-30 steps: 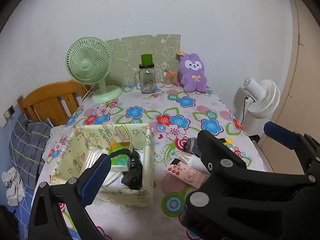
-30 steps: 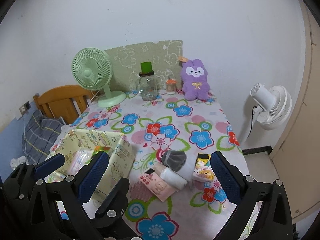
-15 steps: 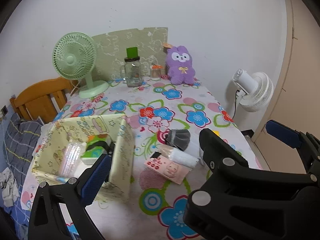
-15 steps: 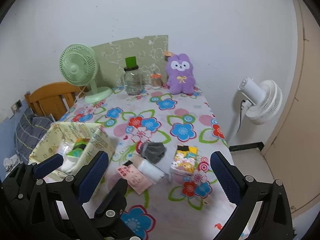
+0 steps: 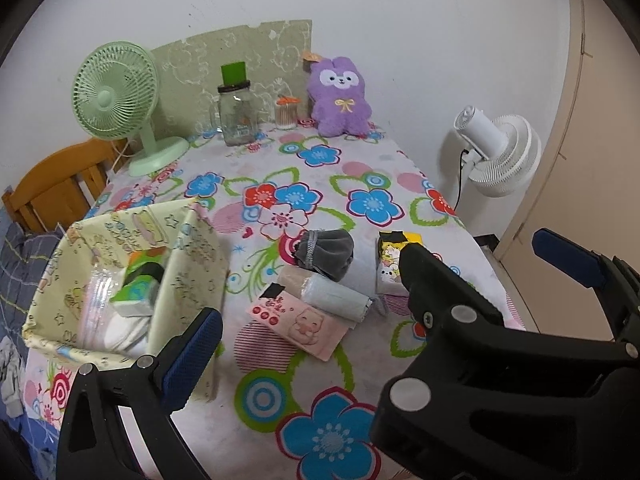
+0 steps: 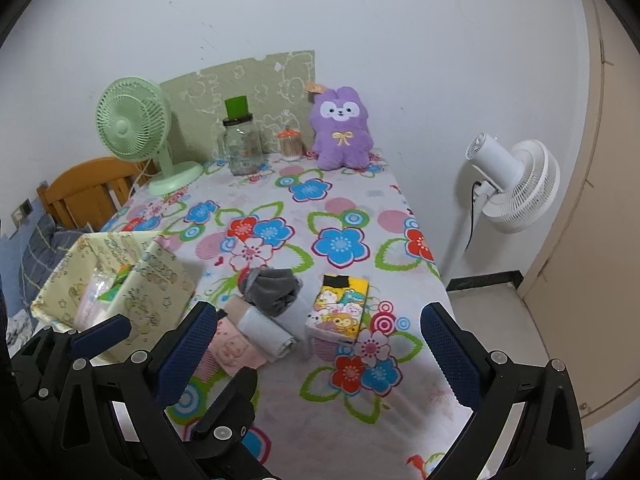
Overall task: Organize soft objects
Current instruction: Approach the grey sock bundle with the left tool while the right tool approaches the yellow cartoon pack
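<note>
At the bottom of the right wrist view we see our right gripper point(image 6: 320, 348) with its blue pads point(image 6: 450, 356) far apart and nothing between them. Our left gripper point(image 5: 372, 308) is spread wide too and holds nothing; it hangs above the table at the bottom of the left wrist view. Just past them, in the middle of the flowered tablecloth point(image 6: 340, 244), lies a little heap of soft things. There is a pink tissue pack with a pig on it point(image 5: 298, 322), and a rolled white cloth point(image 5: 338, 298) rests against it. A bunched grey sock point(image 6: 274, 286) sits behind the roll, touching it. Just to the right stands a yellow cartoon tissue pack point(image 6: 340, 308). At the left is a pale yellow fabric box point(image 5: 192, 264). It already holds a green pack point(image 5: 138, 294) and some clear-wrapped white things point(image 5: 100, 312). Far back by the wall sit a purple plush bunny point(image 6: 340, 132), a glass jar with a green top point(image 6: 240, 148), a small jar with an orange lid point(image 6: 289, 145) and a green desk fan point(image 6: 136, 128). A white fan point(image 6: 516, 184) stands at the right, off the table.
</note>
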Tool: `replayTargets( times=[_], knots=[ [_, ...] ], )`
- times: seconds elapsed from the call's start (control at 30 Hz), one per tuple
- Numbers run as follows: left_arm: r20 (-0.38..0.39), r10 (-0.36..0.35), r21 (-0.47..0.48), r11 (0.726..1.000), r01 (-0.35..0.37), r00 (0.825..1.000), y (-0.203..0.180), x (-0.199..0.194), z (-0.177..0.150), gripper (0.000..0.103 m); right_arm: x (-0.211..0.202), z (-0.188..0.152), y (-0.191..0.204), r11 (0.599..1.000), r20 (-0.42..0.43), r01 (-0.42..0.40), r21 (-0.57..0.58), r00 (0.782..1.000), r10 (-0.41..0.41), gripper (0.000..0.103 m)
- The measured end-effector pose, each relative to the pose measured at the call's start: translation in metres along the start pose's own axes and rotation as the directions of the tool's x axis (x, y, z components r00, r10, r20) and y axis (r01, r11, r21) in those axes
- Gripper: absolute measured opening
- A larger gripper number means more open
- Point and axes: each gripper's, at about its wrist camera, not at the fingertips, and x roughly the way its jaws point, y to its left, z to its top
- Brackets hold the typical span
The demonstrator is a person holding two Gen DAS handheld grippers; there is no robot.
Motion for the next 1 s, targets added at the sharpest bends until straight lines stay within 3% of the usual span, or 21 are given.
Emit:
replayTargets(
  times=[0.53, 1.0],
  knots=[
    [-0.067, 0.011, -0.016, 1.0, -0.012, 0.998, -0.001, 0.05, 0.008, 0.102, 0.05, 0.003, -0.01, 1.0, -0.057, 0.013, -0.012, 0.998, -0.013, 0.103],
    [-0.159, 0.028, -0.053, 0.998, -0.037, 0.987, 0.006, 0.085, -0.003, 0.1, 0.088, -0.009, -0.009, 1.0, -0.137, -0.01, -0.014, 0.991, 0.008, 0.1]
  ],
)
